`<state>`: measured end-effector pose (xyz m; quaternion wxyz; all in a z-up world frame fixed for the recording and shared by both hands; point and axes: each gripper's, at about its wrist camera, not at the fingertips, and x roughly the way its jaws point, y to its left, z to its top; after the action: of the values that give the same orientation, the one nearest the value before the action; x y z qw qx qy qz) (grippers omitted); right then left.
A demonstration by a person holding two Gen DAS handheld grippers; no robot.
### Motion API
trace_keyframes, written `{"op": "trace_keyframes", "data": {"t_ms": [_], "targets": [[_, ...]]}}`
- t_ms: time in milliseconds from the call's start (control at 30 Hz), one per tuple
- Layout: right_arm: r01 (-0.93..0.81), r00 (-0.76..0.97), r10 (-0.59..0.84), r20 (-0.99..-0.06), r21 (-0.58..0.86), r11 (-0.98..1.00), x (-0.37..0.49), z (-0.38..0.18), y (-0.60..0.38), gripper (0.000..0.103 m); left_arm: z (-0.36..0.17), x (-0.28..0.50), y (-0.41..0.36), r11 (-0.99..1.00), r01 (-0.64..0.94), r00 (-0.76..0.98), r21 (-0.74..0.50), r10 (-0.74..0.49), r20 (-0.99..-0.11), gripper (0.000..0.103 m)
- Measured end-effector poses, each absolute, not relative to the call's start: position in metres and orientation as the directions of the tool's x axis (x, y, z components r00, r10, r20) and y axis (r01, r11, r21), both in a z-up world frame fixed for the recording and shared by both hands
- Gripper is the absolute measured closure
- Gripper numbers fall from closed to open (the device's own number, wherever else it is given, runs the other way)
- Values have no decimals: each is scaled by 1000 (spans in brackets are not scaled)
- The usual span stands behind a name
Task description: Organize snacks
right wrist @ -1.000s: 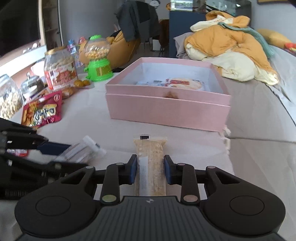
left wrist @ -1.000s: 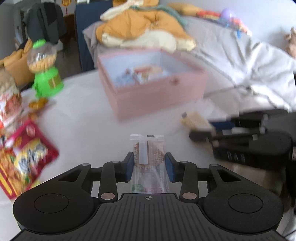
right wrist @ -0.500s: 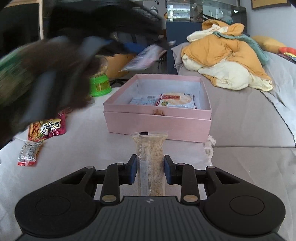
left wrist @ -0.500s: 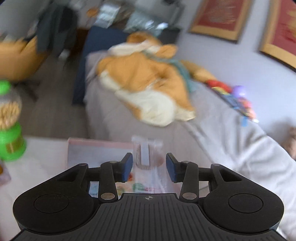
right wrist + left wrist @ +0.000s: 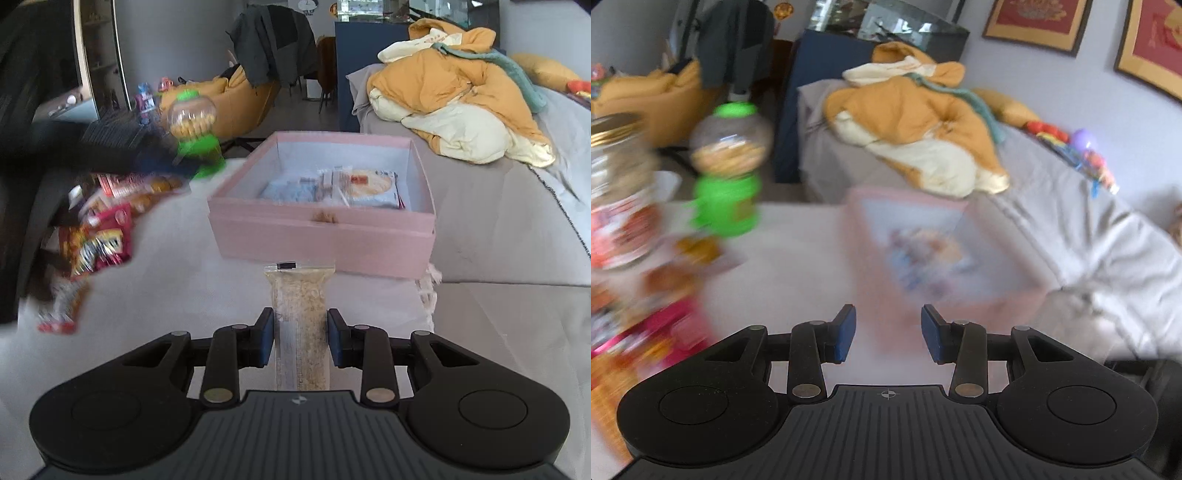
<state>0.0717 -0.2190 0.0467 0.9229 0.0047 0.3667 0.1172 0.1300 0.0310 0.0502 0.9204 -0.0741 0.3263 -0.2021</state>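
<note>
A few packets already lie in the pink box (image 5: 321, 236), the right gripper (image 5: 300, 341) clamps a cereal bar (image 5: 301, 325) yet to go in, the left gripper (image 5: 888, 332) is empty with jaws apart, and loose snacks (image 5: 99, 247) wait by the table's left edge.

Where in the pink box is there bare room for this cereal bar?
Bare lining shows along the pink box's far wall and left side. Snack packets crowd its near middle and right. The right gripper holds the cereal bar.
</note>
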Motion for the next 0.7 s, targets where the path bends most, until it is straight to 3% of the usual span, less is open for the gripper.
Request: {"op": "trace_keyframes", "data": {"t_ms": [133,267,467,567,700], "targets": [[-228,716,282,-639,168,959,78,80,-223,74,39,80,77,936,283,737,-211,-353,-577,59],[-203,759,258,-598,159,966,115,112,-224,74,37,51,114,945,228,776,-236,-323,-542,59],[-142,735,222,-641,175,974,226,120,-215,71,30,49,174,929,51,811,-367,-253,-528,59],[-115,739,141,-659,83,990,238,112,-197,66,19,47,195,931,2,818,-365,-211,-535,59],[-175,707,155,-690,41,984,224,97,-166,58,1,44,214,908,-34,811,-418,-219,-542,59]]}}
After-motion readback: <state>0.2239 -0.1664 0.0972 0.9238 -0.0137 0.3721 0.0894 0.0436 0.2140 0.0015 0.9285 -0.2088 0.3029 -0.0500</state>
